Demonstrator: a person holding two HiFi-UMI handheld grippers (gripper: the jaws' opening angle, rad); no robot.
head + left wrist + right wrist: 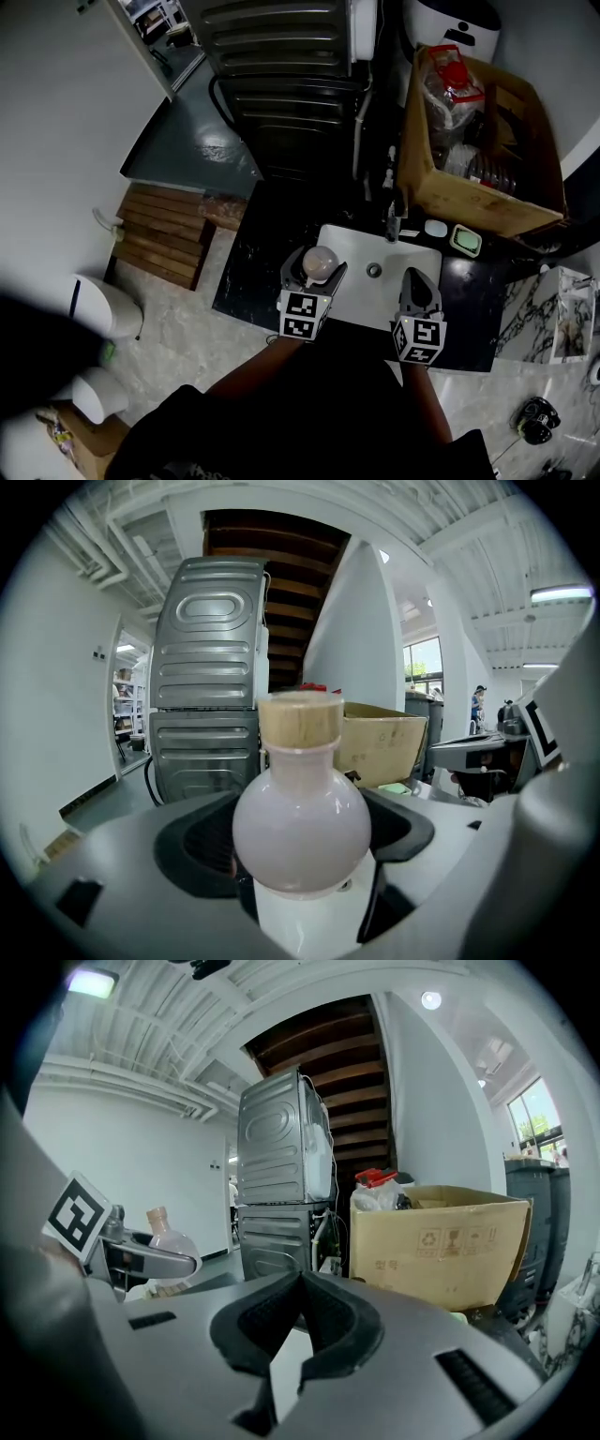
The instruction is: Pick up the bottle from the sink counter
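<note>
The left gripper (314, 271) is closed on the bottle (302, 827). Its jaws press the sides of the round, pale body low on the bulge, and the cork (300, 722) stands upright above them. In the head view the bottle sits just left of centre, over the left edge of the white sink (405, 270). Whether its base has cleared the surface cannot be told. The right gripper (418, 279), lower centre-right, is empty with its jaw tips touching.

The main risk is slip. The body looks smooth and curved, so a grip below its widest part could squeeze it upward, or let it tip if the wrist tilts. A drop would land it in the sink or on the dark worktop (246, 272). Swinging right could bump the tap (393, 223) or the other gripper.
</note>
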